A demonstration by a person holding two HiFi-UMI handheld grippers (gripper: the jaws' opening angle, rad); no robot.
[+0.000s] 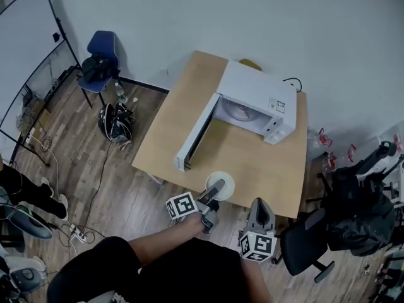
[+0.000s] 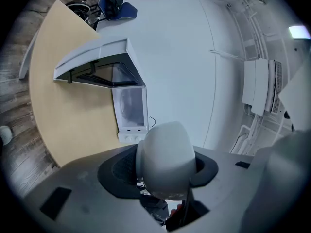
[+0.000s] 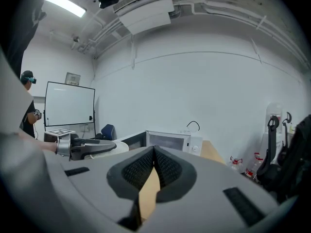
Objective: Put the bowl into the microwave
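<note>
The wooden surface (image 1: 189, 125) is carrying the white microwave (image 1: 259, 93), its door standing open. The right gripper (image 3: 154, 152) is keeping its jaws clenched and empty, while the left gripper (image 1: 216, 189) is grasping the white bowl (image 1: 228, 182) over the surface's near edge.

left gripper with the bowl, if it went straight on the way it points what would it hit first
Most likely the microwave. The left gripper, shut on the bowl, points across bare table at the microwave's open front. Where exactly it would land is hard to judge.
</note>
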